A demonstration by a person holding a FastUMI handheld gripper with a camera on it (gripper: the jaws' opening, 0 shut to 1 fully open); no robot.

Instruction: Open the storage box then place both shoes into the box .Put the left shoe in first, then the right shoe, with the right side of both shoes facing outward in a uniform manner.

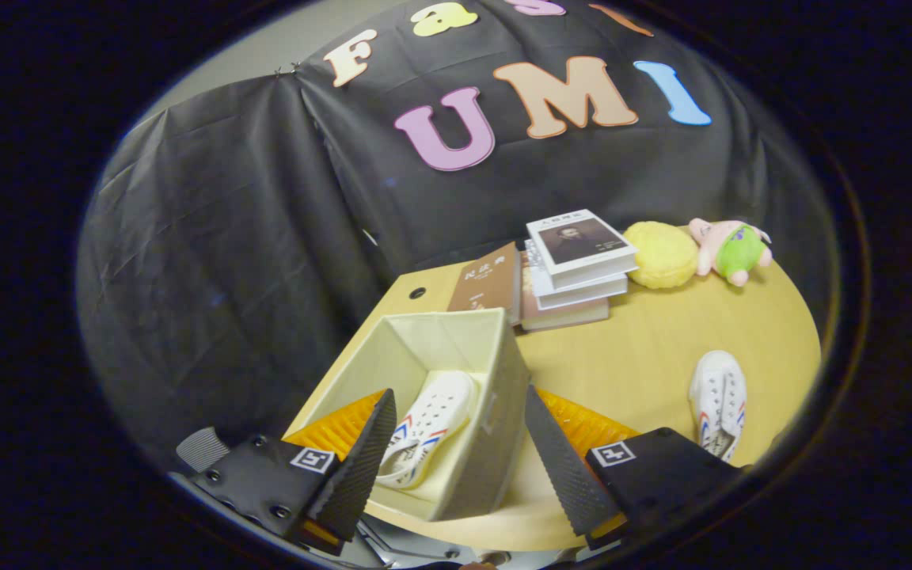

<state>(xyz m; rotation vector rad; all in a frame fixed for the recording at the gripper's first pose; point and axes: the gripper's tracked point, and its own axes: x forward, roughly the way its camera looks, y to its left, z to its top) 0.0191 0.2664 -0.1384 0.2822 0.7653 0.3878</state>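
Wooden table [646, 356] carried the open box [495, 396] between the fingers; one shoe [428, 423] lay inside, probably the left, placed first. Gripper [456, 455] stood wide and empty, apparently freed for the second shoe [719, 400] beyond its right finger
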